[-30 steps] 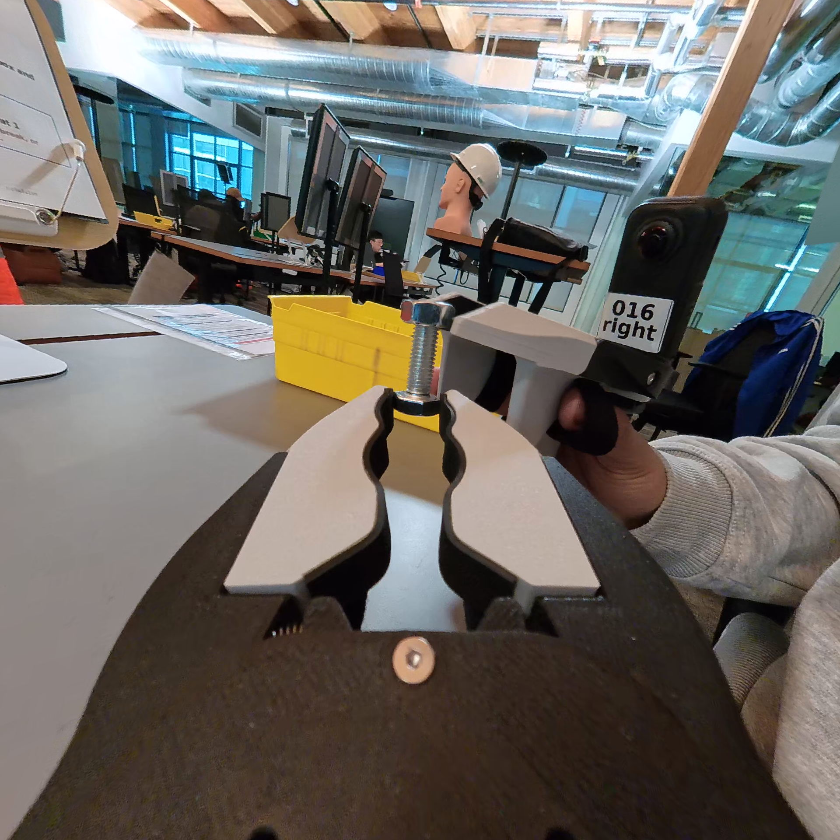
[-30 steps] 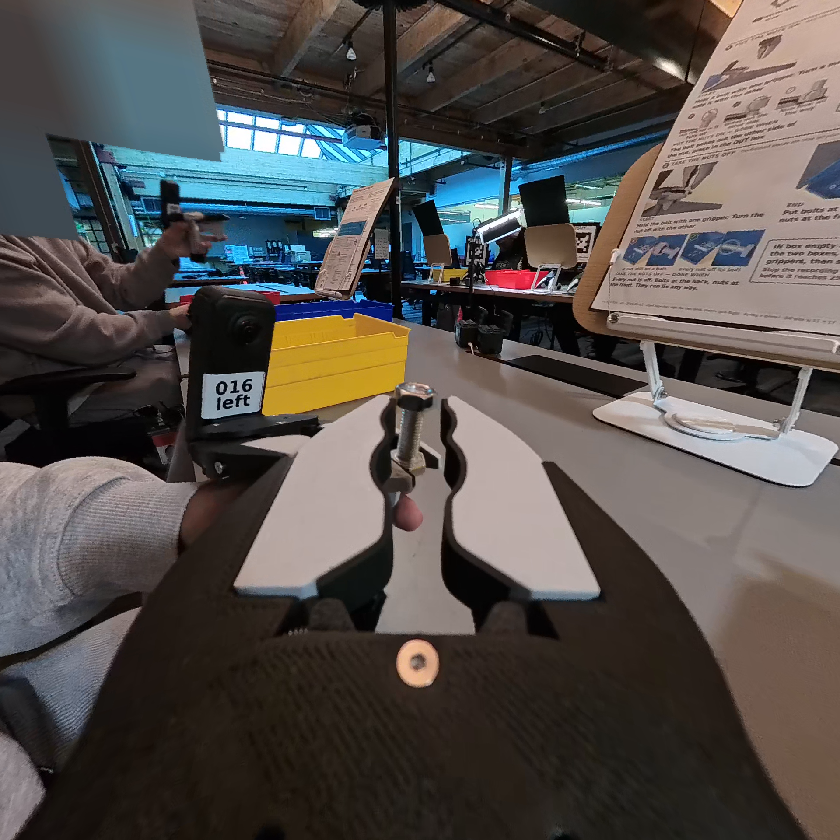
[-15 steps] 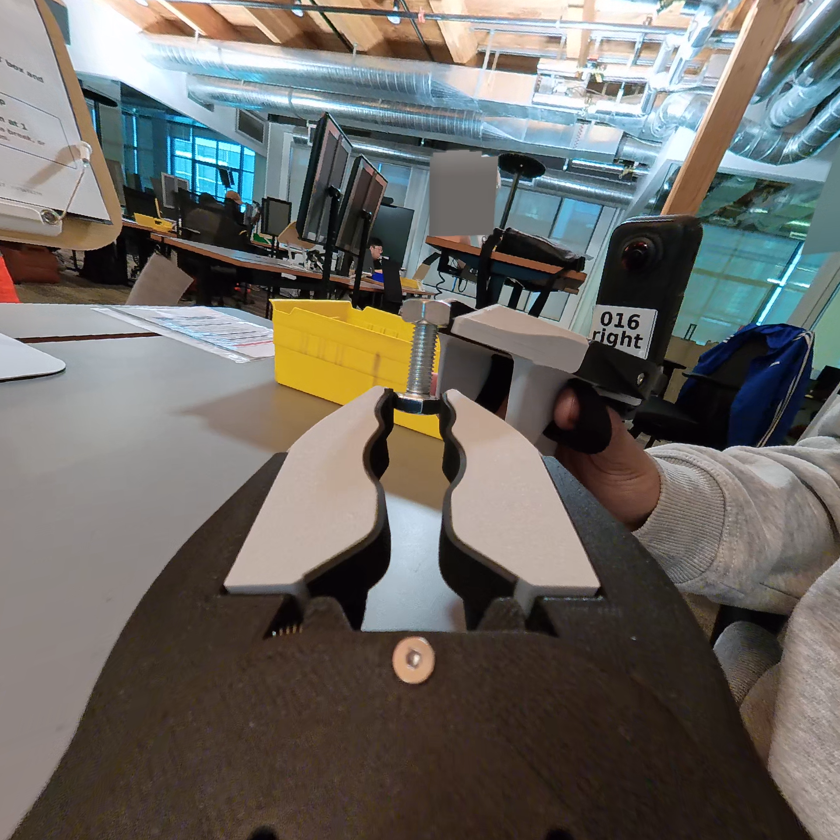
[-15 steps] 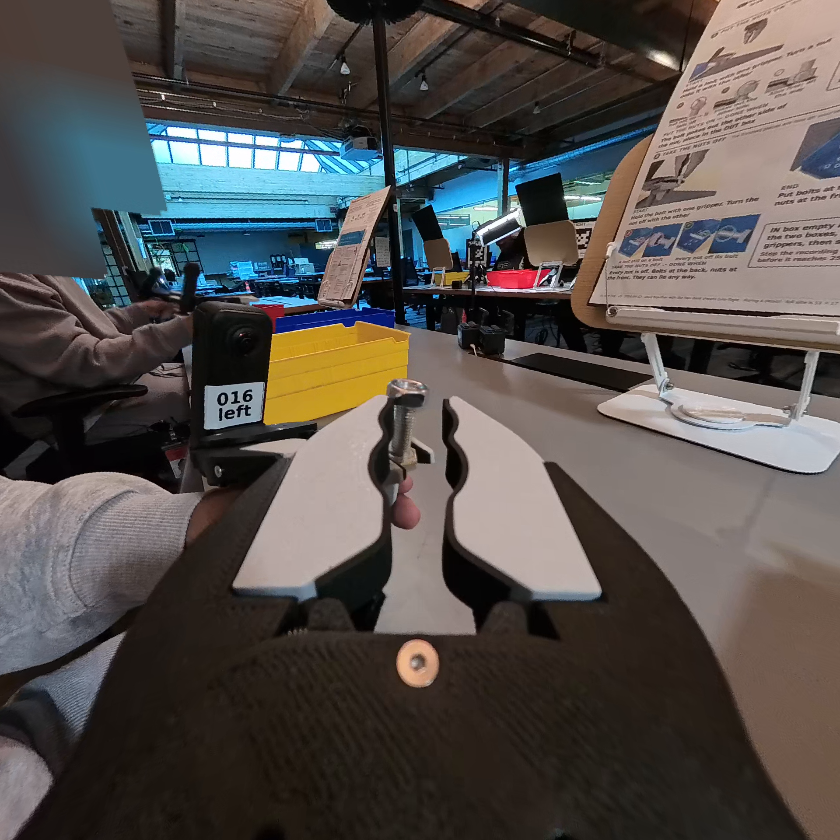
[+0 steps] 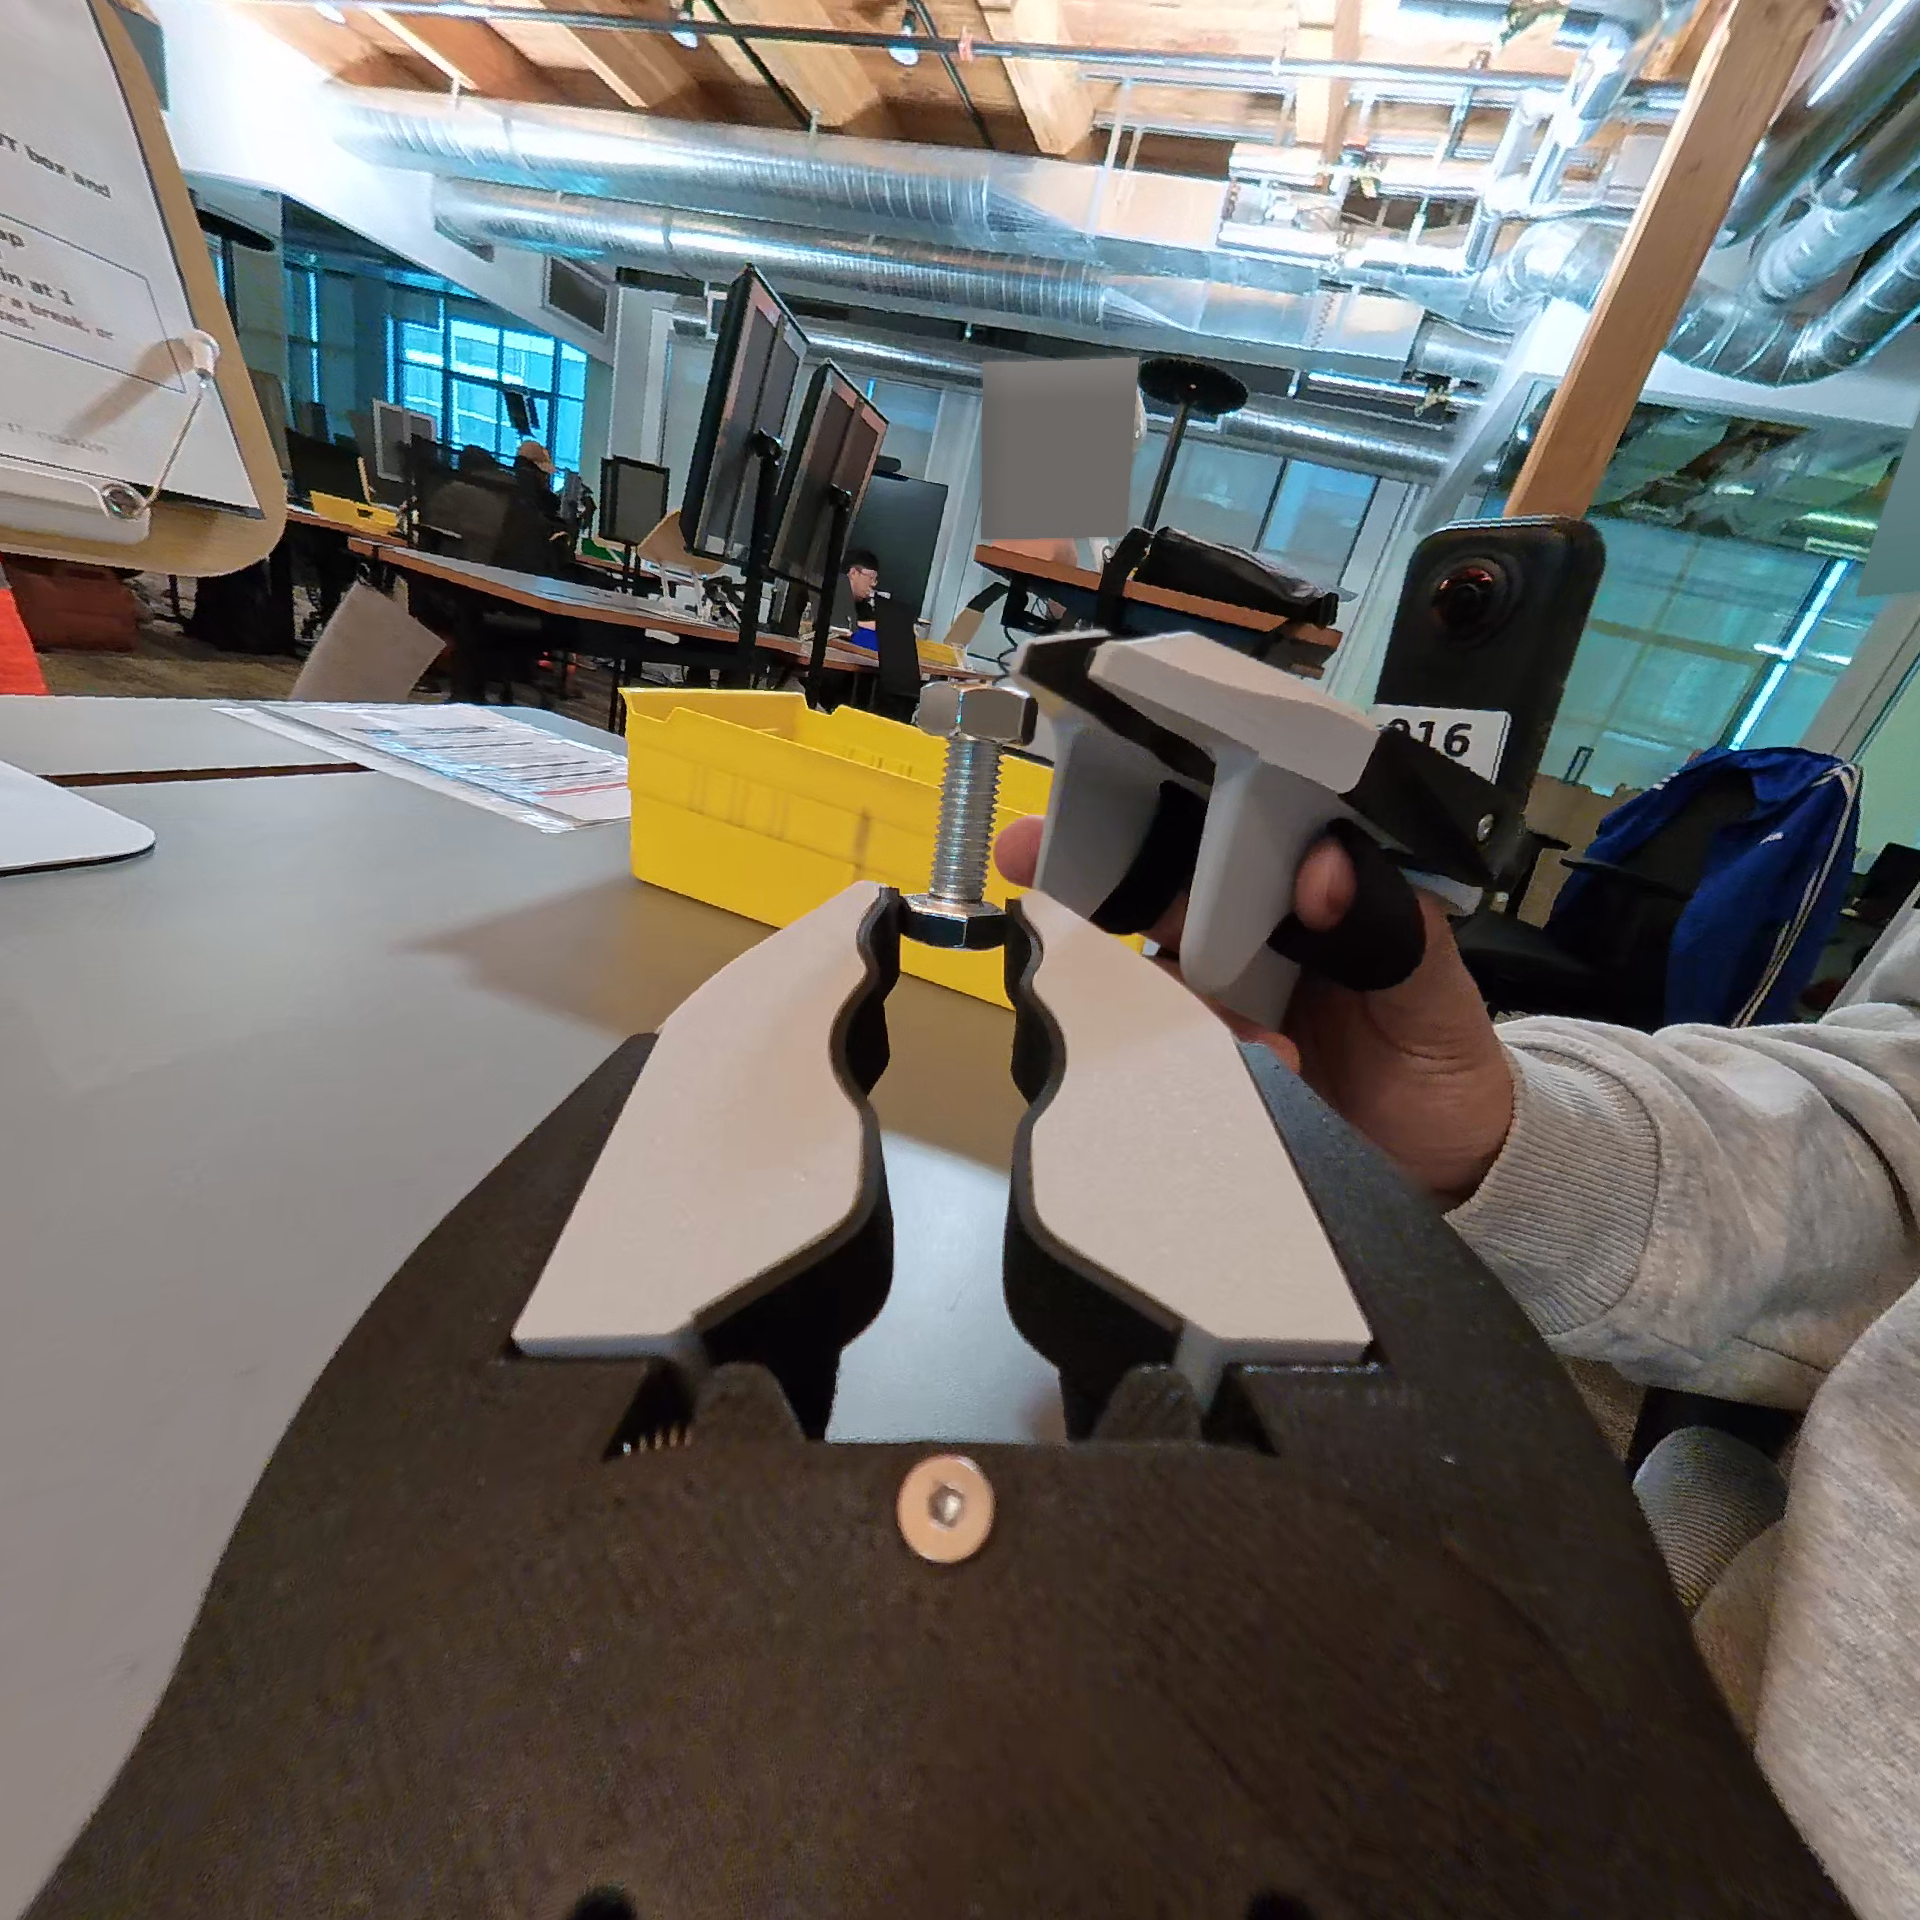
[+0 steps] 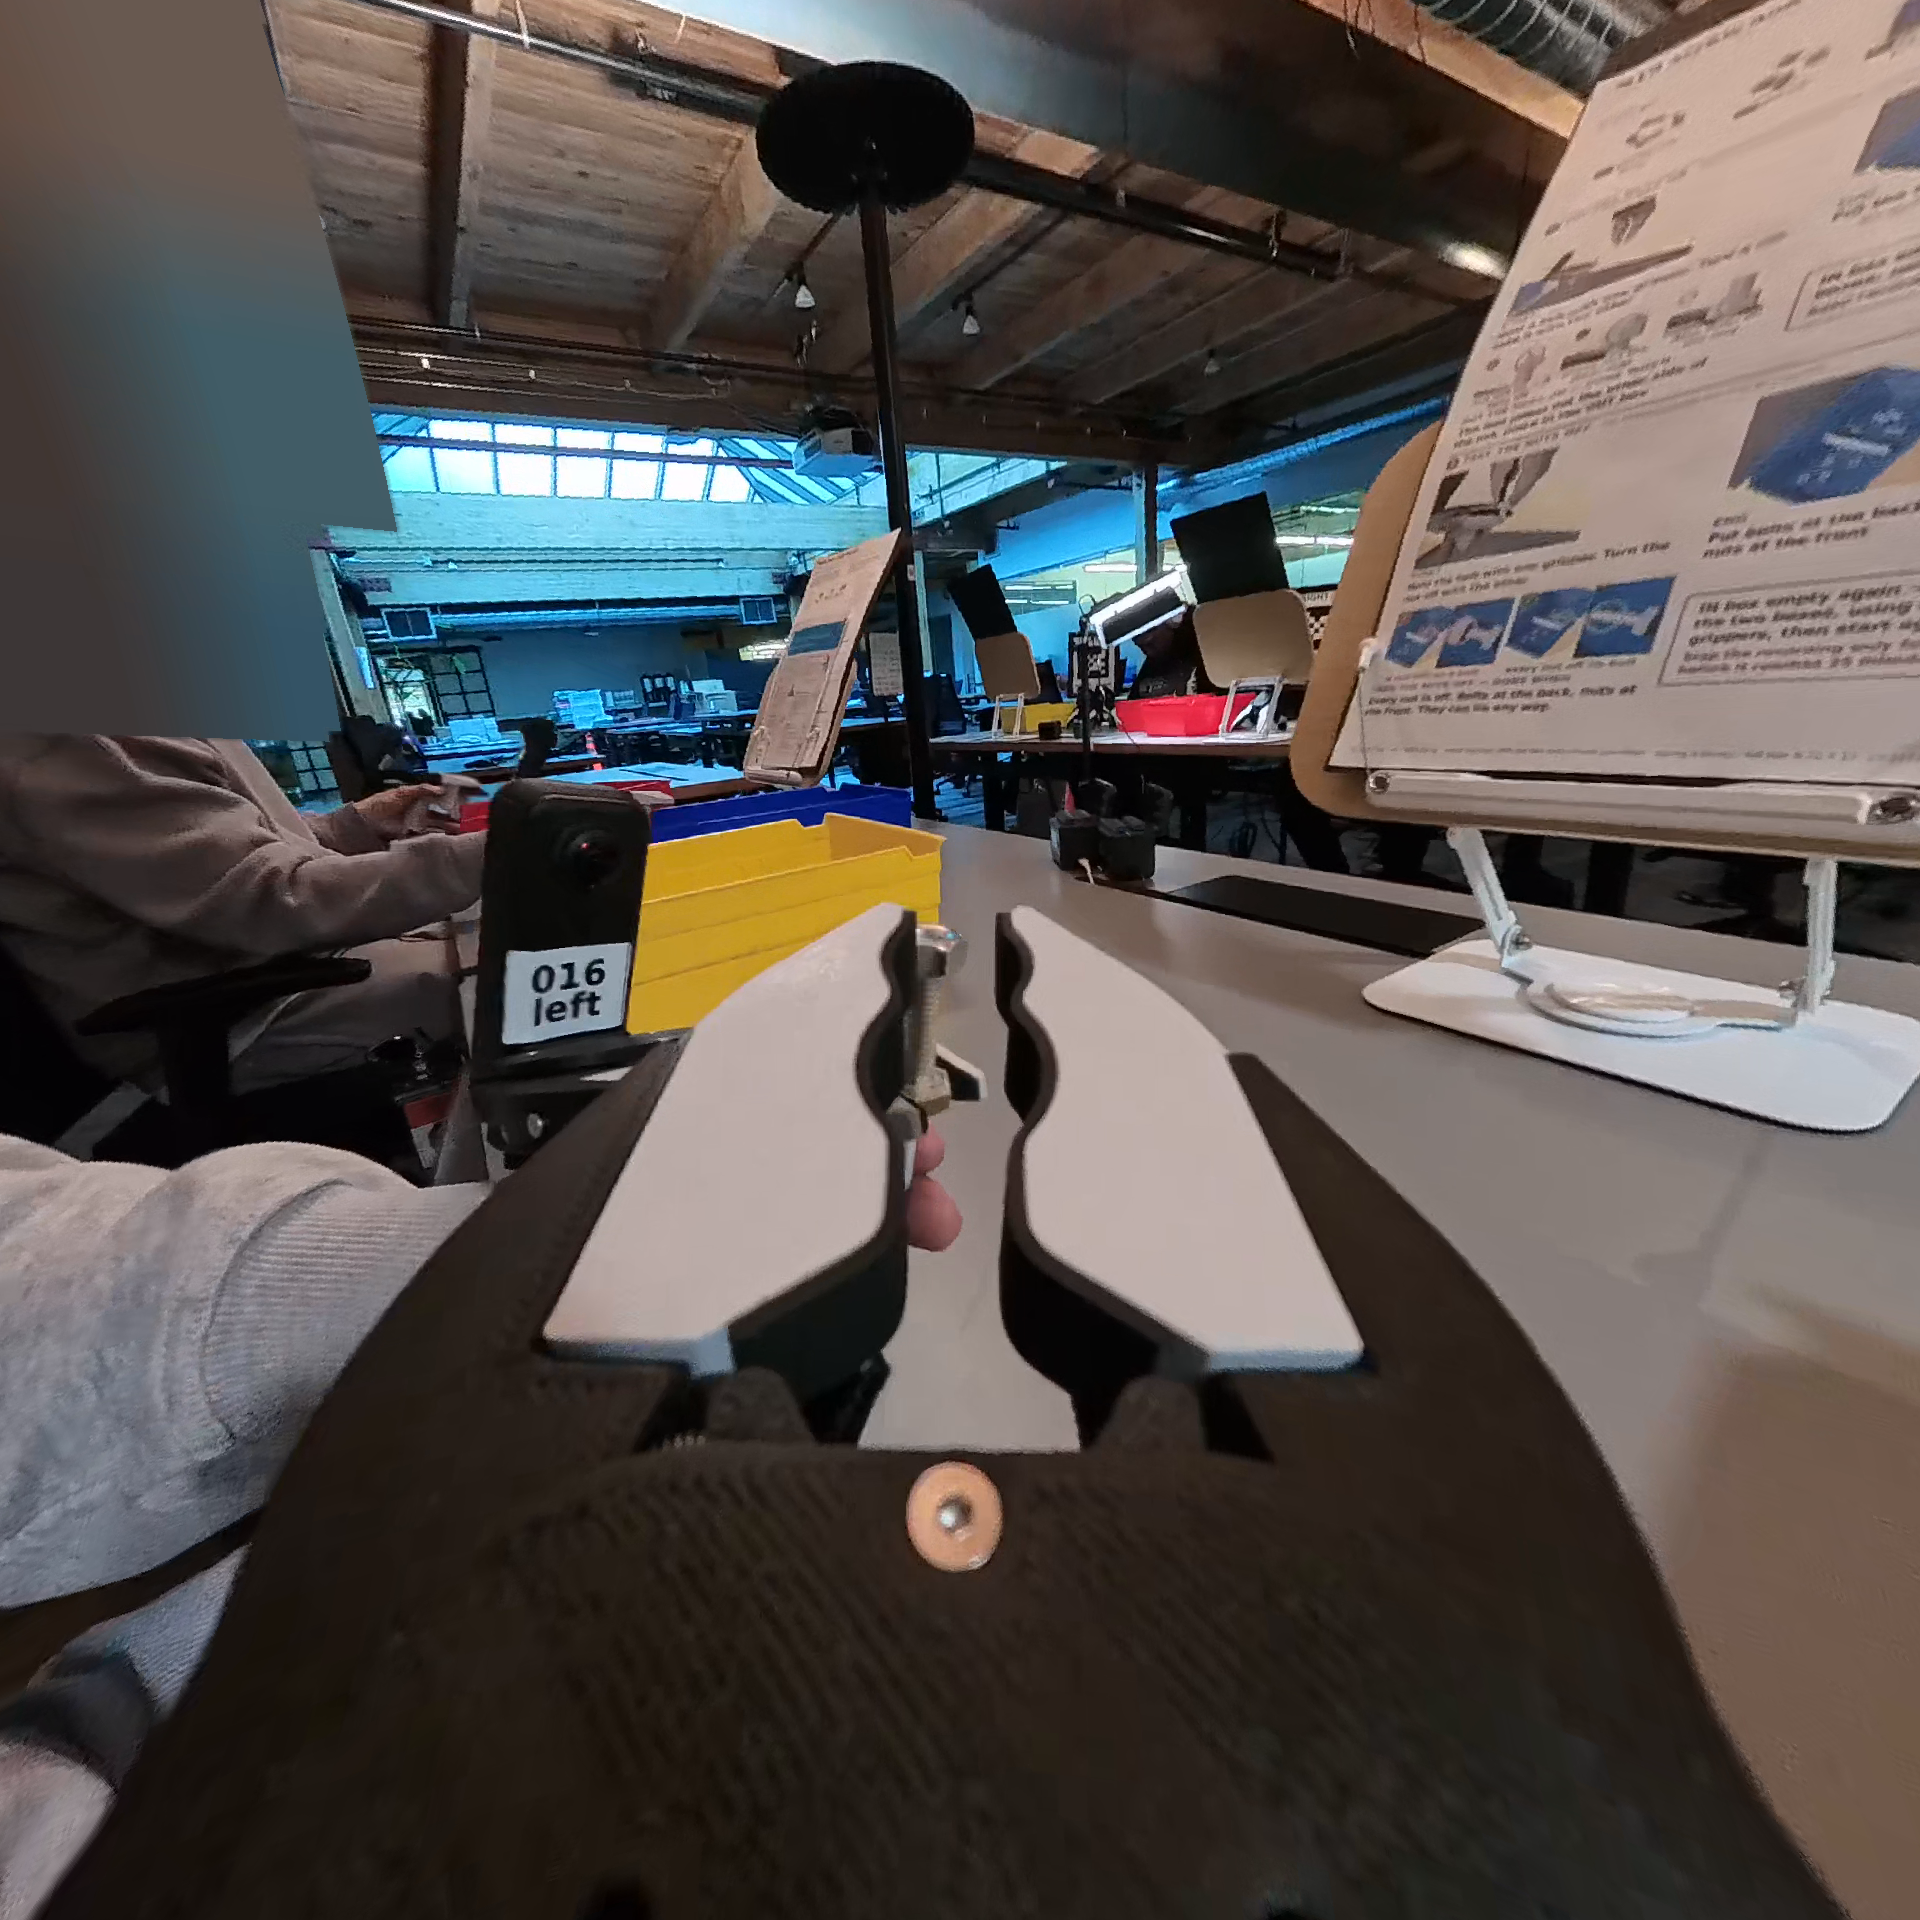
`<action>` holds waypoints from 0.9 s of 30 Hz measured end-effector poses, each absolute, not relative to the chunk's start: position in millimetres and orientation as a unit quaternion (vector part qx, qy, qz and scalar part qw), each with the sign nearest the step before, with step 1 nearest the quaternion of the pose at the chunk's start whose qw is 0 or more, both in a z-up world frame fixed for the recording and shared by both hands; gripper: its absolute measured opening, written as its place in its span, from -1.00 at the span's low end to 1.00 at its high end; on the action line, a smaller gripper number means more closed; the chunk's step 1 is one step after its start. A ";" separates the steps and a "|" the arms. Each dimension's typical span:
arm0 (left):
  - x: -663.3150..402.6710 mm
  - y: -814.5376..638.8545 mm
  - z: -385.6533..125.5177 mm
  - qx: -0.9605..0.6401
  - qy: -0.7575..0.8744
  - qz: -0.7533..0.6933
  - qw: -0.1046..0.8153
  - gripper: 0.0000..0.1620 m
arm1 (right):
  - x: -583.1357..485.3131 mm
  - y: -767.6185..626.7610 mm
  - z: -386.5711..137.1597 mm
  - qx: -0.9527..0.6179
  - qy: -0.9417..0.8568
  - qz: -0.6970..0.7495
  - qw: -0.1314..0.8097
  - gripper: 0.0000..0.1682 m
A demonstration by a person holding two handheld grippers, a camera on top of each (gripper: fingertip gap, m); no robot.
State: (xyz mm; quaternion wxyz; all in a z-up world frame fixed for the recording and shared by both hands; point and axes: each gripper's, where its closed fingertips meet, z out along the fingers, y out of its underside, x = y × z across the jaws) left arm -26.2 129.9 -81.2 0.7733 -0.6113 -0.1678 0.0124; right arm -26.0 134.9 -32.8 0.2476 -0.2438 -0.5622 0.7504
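Presently, the left claw [image 5: 951, 902] clamps the nut [image 5: 948, 930] under the upright bolt [image 5: 966, 821]; the right claw [image 6: 954, 927], at 1 o'clock, stands open around its head.

Open office: wood ceiling [image 6: 623, 208], ducts [image 5: 831, 197], desks [image 5: 582, 603].

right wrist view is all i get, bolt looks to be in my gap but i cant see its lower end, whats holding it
Observer: The left gripper is shut on a hex nut threaded on the lower end of the bolt.
Operator: is the bolt straight up
Observer: Yes, in the left wrist view it stands upright, with bare thread between the nut and the hex head.
Operator: where are my tips
Observer: The right gripper has its fingertips level with the head.
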 end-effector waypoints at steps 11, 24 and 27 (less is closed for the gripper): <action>-25.6 130.9 -81.7 -0.613 -0.167 0.015 0.772 -0.75 | -19.1 114.7 -41.4 -0.212 -0.603 0.726 0.254 -0.75; -21.1 134.4 -83.6 -0.625 -0.153 0.026 0.765 -0.75 | -21.6 113.2 -44.7 -0.217 -0.608 0.714 0.270 -0.65; -18.1 137.2 -85.7 -0.634 -0.144 0.031 0.759 -0.75 | -22.3 113.2 -45.5 -0.219 -0.609 0.712 0.271 -0.64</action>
